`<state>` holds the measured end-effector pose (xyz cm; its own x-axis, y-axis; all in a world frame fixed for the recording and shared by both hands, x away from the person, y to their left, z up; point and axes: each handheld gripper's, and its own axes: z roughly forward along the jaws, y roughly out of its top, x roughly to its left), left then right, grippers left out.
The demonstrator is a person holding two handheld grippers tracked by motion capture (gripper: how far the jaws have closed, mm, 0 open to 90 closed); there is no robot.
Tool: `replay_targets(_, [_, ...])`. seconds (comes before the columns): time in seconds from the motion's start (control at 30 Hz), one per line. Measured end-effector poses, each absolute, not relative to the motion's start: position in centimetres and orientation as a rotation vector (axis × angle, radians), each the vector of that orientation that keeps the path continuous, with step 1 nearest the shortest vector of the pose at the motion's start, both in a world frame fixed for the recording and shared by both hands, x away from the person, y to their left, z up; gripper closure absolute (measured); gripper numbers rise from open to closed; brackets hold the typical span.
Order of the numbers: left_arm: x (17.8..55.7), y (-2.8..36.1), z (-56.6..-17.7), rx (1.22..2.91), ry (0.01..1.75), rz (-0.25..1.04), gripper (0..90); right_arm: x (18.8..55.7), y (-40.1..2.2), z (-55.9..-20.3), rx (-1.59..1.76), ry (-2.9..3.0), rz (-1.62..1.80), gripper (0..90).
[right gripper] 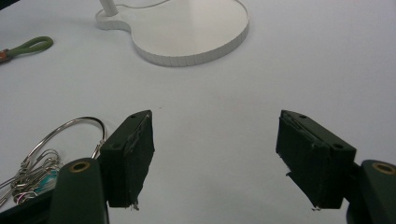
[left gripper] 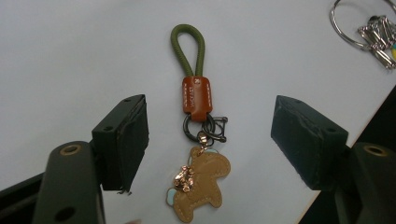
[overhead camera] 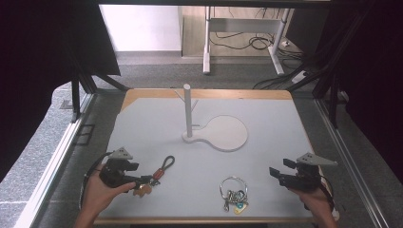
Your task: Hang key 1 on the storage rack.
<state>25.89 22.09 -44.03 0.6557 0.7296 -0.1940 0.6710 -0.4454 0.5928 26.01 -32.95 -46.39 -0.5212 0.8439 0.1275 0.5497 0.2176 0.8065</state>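
Observation:
A keychain [overhead camera: 159,172] with a green cord loop [left gripper: 187,49], a brown leather tab, a dark ring and a tan bear charm [left gripper: 201,189] lies flat on the grey table near the front left. My left gripper [overhead camera: 142,181] is held low over it. In the left gripper view the keychain lies between the wide-apart jaws of this gripper [left gripper: 212,112], and neither pad touches it. My right gripper [overhead camera: 279,167] hovers open at the front right, and nothing is between its jaws [right gripper: 215,135].
A silver ring with several keys [overhead camera: 234,192] lies near the front edge, left of the right gripper. A white stand [overhead camera: 223,133] with an upright post [overhead camera: 187,111] occupies the table's middle. The front table edge [left gripper: 355,126] runs close by on the right of the left gripper view.

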Motion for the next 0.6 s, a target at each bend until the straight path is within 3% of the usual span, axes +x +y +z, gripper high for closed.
replay_targets(0.6, [29.5, 18.1, -46.4, 2.476, 1.098, 0.032, 40.2, 25.7, -32.8, -46.7, 1.326, 2.132, 1.188, 29.4])
